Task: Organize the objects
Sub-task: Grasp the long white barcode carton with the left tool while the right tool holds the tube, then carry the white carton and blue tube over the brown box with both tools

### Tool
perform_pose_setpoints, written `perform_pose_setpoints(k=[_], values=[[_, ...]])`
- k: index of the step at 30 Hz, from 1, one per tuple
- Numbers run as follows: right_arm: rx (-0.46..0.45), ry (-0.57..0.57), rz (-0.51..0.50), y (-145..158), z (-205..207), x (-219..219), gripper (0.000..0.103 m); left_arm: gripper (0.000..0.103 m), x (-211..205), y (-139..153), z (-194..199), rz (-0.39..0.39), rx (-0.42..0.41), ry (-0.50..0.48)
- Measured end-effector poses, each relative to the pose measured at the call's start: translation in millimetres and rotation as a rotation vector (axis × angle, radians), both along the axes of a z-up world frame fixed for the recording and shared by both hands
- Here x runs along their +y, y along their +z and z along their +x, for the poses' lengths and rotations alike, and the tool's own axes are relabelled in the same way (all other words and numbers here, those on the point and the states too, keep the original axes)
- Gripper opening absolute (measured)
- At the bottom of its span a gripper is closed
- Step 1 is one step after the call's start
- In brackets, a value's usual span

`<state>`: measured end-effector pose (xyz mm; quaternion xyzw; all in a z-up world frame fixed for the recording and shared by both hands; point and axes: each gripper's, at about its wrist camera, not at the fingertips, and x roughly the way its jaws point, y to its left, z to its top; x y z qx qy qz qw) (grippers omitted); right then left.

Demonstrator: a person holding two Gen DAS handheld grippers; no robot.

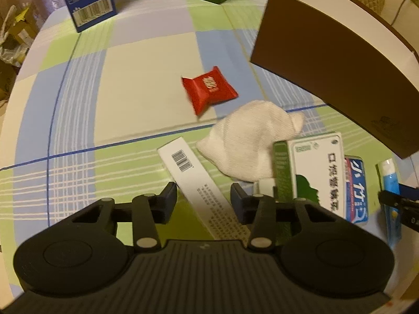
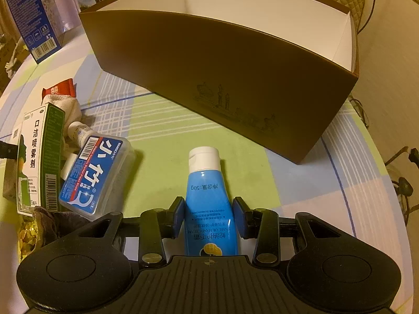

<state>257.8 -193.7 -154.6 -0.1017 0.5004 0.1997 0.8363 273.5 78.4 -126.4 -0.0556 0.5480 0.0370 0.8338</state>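
Round worktop (image 2: 162, 120) under a checked green, blue and cream cloth, dim warm light, cartons at the far edge. A big brown box (image 2: 235, 78) with a white inside stands open-topped ahead of the right gripper (image 2: 208, 217), just beyond the blue hand-cream tube (image 2: 207, 193). The tube lies flat, white cap pointing toward the box, long axis running along the gripper's fingers. Right jaws sit either side of the tube body, pads at or nearly at its flanks; a firm clamp cannot be told, but it reads as gripping the tube. Right arm is clearly the nearer one to the box.

Left gripper (image 1: 203, 198) is spread wide, holding nothing, hovering over a long white carton (image 1: 199, 183) that runs diagonally between its jaws. Around it: white cloth (image 1: 248, 141), red sachet (image 1: 208, 89), green-and-white spray carton (image 1: 311, 172), blue floss-pick case (image 2: 91, 175).

Likely step: lift tube forward, over box wall.
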Motion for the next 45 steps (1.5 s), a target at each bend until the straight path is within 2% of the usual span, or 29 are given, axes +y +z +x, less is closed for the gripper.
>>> perform_pose_setpoints(k=[4, 6, 11, 18, 27, 36, 45], values=[[0.0, -0.004, -0.001, -1, 0, 1, 0.037, 0.038, -4, -6, -4, -0.015, 0.012, -0.019], [0.002, -0.005, -0.002, -1, 0, 2, 0.037, 0.033, -4, -10, -5, -0.009, 0.015, -0.028], [-0.002, -0.011, -0.012, -1, 0, 4, 0.037, 0.025, 3, -11, -8, 0.061, 0.014, -0.06], [-0.026, -0.001, -0.037, -4, -4, 10, 0.037, 0.024, 8, -11, -15, 0.061, 0.009, -0.069], [0.029, -0.002, 0.001, -1, -10, 8, 0.037, 0.024, 8, -6, -23, 0.052, -0.001, -0.067], [0.031, -0.003, 0.063, 22, -14, 4, 0.037, 0.024, 3, 27, -31, 0.056, -0.068, -0.073], [0.0, 0.004, 0.122, 62, -12, 3, 0.037, 0.024, -23, 71, -26, 0.051, -0.173, -0.138]])
